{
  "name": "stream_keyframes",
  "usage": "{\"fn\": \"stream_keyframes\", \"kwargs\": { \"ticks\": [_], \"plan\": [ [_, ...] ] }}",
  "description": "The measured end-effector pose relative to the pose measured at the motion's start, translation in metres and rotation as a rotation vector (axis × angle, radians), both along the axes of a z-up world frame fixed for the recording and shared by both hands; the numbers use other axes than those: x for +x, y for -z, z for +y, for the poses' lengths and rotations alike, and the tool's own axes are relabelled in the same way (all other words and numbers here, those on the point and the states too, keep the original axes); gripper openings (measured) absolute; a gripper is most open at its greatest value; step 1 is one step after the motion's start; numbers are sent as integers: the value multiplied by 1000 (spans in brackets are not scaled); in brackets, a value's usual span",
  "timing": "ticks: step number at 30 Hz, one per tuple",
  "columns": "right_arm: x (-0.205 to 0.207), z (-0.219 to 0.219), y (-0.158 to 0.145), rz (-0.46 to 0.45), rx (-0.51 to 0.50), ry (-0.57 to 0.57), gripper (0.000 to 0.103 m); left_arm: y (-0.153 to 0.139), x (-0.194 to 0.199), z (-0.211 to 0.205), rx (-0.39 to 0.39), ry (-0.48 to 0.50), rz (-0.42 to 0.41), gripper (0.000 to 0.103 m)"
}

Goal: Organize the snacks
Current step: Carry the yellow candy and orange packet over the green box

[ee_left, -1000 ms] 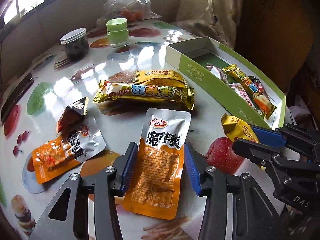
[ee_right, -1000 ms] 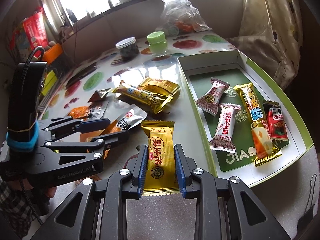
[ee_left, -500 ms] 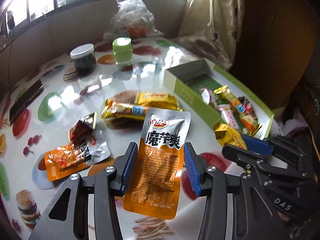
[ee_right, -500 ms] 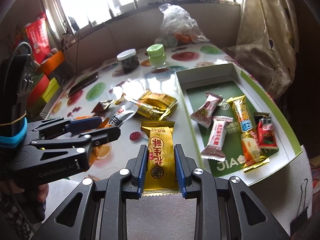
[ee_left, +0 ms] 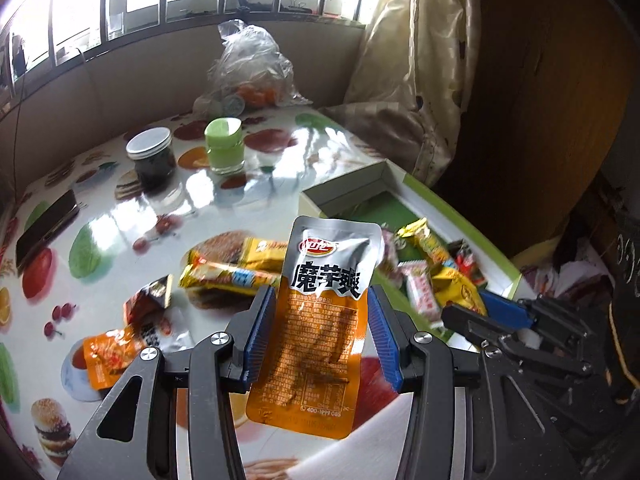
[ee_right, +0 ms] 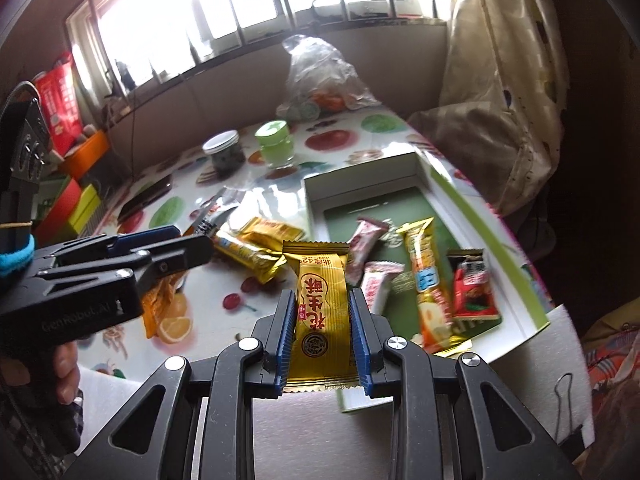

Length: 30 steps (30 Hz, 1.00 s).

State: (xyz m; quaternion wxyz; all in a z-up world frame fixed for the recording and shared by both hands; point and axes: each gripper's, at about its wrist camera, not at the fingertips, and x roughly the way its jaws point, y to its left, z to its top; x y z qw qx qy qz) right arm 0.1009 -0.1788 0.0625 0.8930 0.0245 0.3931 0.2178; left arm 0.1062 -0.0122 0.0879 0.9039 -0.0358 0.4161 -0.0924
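Note:
My left gripper (ee_left: pixel 320 316) is shut on an orange-and-silver snack pouch (ee_left: pixel 316 320), held in the air above the table. My right gripper (ee_right: pixel 322 316) is shut on a gold peanut-candy packet (ee_right: pixel 322 312), lifted just left of the green-and-white box (ee_right: pixel 536 280). Inside the box lie several wrapped snacks, among them a long yellow bar (ee_right: pixel 426 280) and a red packet (ee_right: pixel 474 288). On the table stay two yellow bars (ee_left: pixel 236 268), a dark torn wrapper (ee_left: pixel 152 300) and another orange pouch (ee_left: pixel 108 356). The right gripper (ee_left: pixel 480 312) also shows in the left wrist view, by the box.
At the back of the fruit-print table (ee_left: pixel 120 220) stand a dark jar with a white lid (ee_left: pixel 152 156), a green-lidded jar (ee_left: pixel 224 144) and a plastic bag (ee_left: pixel 252 72). A phone (ee_left: pixel 46 228) lies at the left edge. A curtain (ee_right: pixel 500 80) hangs right of the box.
Both grippers have risen off the table with their packets, and the table and box now look farther away. The right gripper has drifted toward the box.

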Motion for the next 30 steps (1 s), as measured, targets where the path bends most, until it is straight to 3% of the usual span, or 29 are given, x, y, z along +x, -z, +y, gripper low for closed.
{"fn": "stream_keyframes", "kwargs": {
  "ticks": [14,30],
  "plan": [
    [20,-32,-1,-9,-20,86,25,-1,37,-37,-55,36,17,48],
    [44,-51,26,43,-84,136,25,26,74,-69,-76,52,103,48]
  ]
}}
